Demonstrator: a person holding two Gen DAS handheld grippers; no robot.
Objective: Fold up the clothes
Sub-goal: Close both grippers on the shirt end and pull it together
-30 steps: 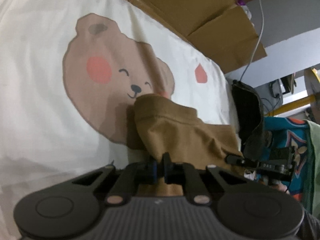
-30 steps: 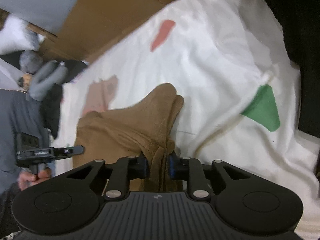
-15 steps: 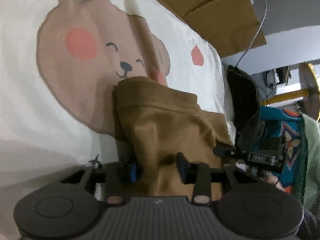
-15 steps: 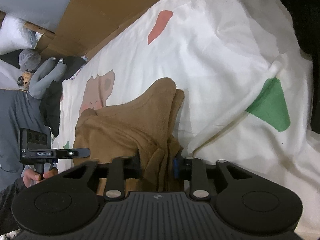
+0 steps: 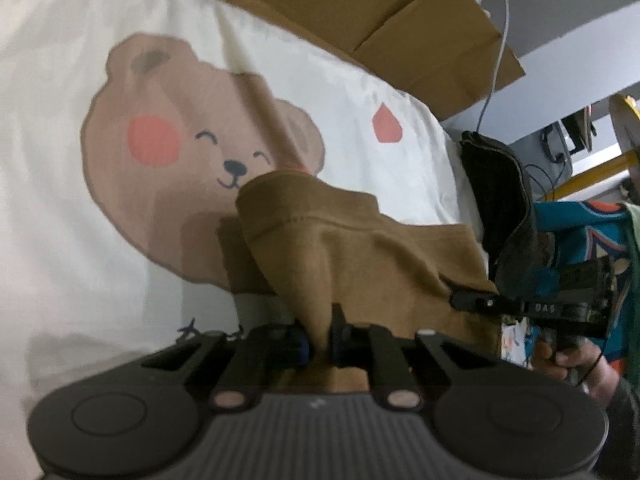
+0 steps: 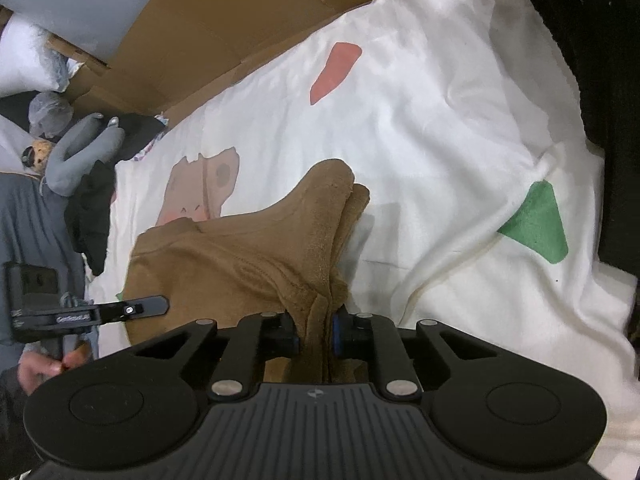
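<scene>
On the bear-print bedsheet [image 5: 80, 240], a brown garment [image 5: 360, 248] is pinched by left tool [image 5: 319, 350] and right tool [image 6: 314, 334]. Cardboard [image 6: 240, 20] borders the bed; a black bag [image 5: 500, 200] lies beside the garment.

The right hand-held gripper [image 5: 472, 301] bears lettering, seemingly "DAS".

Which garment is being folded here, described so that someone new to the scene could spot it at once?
Start from the white bedsheet printed with a big smiling bear face. The brown garment lies bunched over the bear's lower cheek, pinched by the left gripper and the right gripper. It is the only plain tan-brown cloth; the dark garment lies off at the sheet's edge.
</scene>
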